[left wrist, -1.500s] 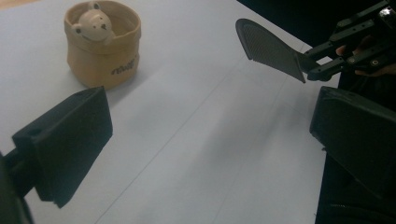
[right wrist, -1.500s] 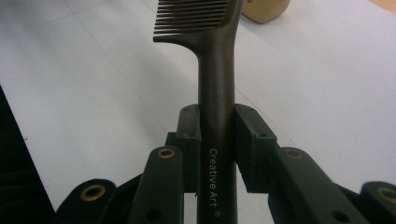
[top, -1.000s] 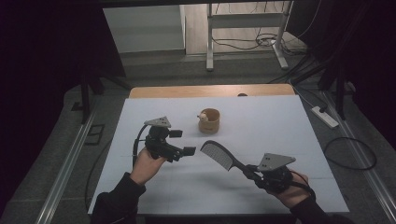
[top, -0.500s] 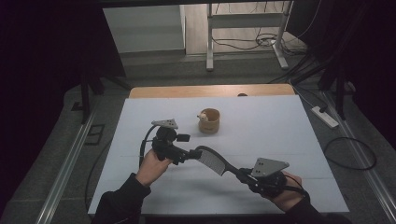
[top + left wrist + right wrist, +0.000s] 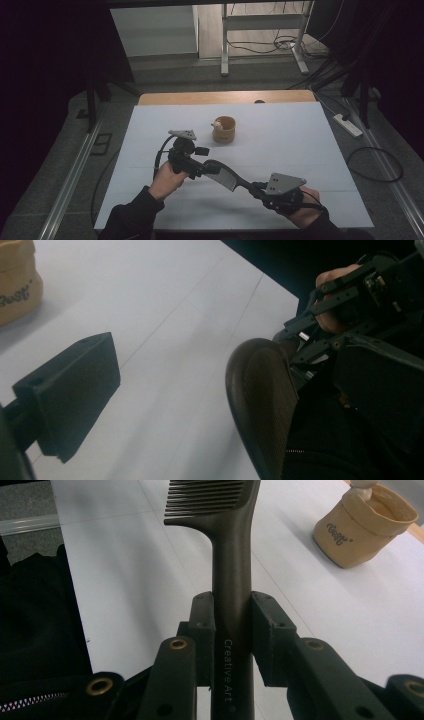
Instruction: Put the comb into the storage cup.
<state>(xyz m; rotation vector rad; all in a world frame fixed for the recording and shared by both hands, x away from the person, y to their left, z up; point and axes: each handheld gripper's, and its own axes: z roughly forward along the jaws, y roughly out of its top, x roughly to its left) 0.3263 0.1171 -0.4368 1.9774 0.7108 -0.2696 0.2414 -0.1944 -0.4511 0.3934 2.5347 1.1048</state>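
Observation:
A dark comb (image 5: 227, 176) is held by its handle (image 5: 231, 585) in my right gripper (image 5: 256, 187), whose jaws are shut on it near the table's front right. The comb slants up and left, and its toothed head (image 5: 261, 405) reaches my left gripper (image 5: 206, 161). That gripper stands open. One of its pads (image 5: 70, 395) is well clear of the comb's head, and its other jaw is hidden. In the right gripper view, the comb's teeth (image 5: 207, 500) point away from my right gripper (image 5: 232, 615).
A small tan pouch-like cup (image 5: 223, 130) with something pale in it stands at mid-table, beyond the left gripper, and also appears as the cup (image 5: 365, 525) at upper right. The white table cover (image 5: 300, 145) ends at a wooden strip (image 5: 225, 97) at the far edge.
The comb's head has swung down and to the left, from beside the left gripper to right at its jaws. Both hands have shifted only slightly.

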